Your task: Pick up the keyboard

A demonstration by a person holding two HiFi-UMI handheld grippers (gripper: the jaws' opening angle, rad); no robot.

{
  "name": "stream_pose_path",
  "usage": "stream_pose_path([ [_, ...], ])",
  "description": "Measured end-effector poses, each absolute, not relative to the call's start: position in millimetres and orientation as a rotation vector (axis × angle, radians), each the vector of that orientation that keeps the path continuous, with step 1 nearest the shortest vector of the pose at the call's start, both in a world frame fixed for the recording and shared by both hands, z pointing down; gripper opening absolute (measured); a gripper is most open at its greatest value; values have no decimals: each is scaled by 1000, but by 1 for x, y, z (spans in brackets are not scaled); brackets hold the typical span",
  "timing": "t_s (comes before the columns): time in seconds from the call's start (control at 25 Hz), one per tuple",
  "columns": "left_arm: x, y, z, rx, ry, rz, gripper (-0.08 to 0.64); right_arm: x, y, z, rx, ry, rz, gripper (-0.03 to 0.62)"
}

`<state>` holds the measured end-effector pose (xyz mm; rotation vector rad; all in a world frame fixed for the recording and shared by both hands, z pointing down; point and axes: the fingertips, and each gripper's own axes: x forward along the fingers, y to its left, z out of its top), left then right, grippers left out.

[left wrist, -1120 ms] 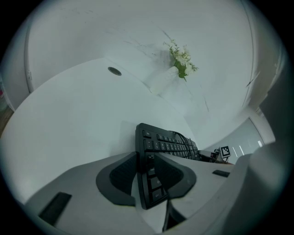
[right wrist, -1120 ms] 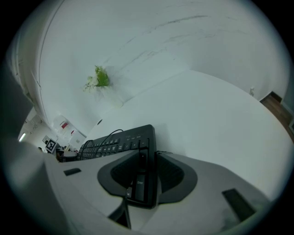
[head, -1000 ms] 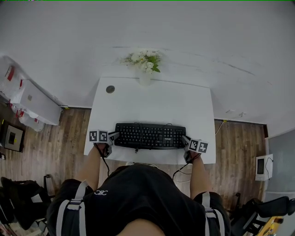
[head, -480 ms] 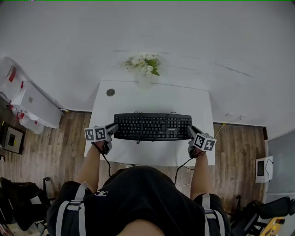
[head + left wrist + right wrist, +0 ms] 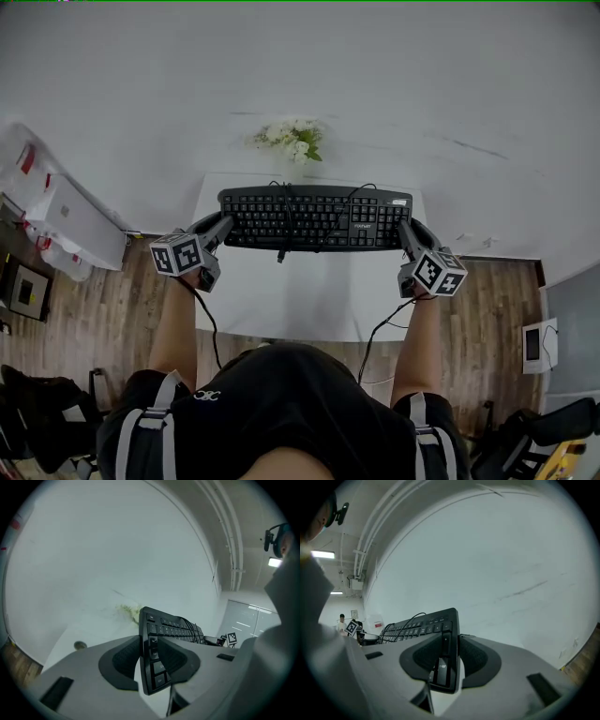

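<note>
Both ends of the keyboard [image 5: 314, 216] are clamped in jaws, left gripper [image 5: 217, 226] and right gripper [image 5: 405, 231] each taking one, so it hangs level above the table [image 5: 300, 305].

The left forearm [image 5: 174, 323] and right forearm [image 5: 419, 337] stretch forward, side by side. The left claw [image 5: 221, 226] clamps the left end of the keyboard [image 5: 314, 217], and the right claw [image 5: 405, 231] clamps its right end. Both claws point nearly level.

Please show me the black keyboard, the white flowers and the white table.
black computer keyboard [image 5: 328, 220]: head view, middle key rows.
white flower bunch [image 5: 292, 136]: head view, the blossoms.
white rectangular table [image 5: 300, 300]: head view, bare top.
</note>
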<state>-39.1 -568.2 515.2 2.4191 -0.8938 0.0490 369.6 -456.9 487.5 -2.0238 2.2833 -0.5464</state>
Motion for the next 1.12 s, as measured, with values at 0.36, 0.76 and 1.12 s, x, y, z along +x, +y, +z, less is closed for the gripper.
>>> stream_pose_path([
  [0.36, -46, -558, 369, 2707, -979, -230, 124, 364, -442, 353, -1954, 2201, -138, 120],
  [0.76, -47, -555, 374, 2698, -976, -266, 124, 363, -438, 356, -1958, 2183, -110, 117],
  [1.12, -53, -553, 358, 2713, -974, -276, 124, 358, -439, 348, -1938, 2172, -128, 117],
])
